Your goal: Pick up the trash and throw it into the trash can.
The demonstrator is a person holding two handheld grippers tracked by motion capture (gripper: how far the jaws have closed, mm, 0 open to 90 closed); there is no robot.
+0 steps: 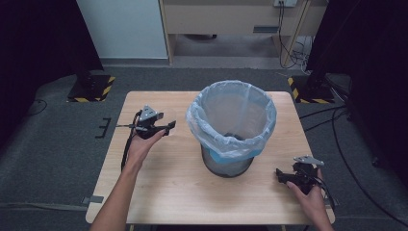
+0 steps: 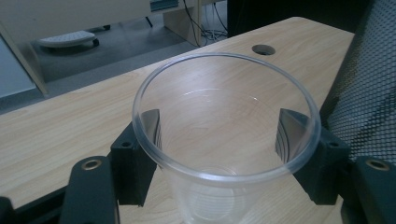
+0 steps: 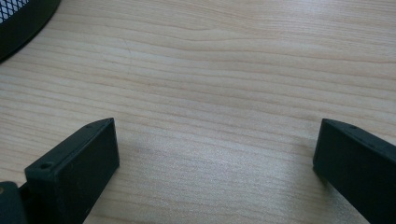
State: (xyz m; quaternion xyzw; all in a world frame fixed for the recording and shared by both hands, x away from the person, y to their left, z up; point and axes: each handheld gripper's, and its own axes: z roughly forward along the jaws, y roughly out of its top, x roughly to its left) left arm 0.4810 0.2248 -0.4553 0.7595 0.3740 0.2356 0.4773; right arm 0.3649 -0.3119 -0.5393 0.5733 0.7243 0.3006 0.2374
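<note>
Left gripper view, left gripper (image 2: 219,154) clamped on clear round plastic cup (image 2: 224,140); right gripper (image 3: 215,163) wide open, empty, above wood-grain table (image 3: 224,60); black mesh bin (image 3: 18,18), apparently.

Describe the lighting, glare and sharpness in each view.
High view: the wooden table is evenly lit, the room's corners fall to black, and the picture is soft; the left tool looks slightly smeared. Left gripper view: the clear cup is sharp at its rim, with thin highlights along it. Right gripper view: a soft sheen on the wood between the right tool jaws, faint shadows beside them.
</note>
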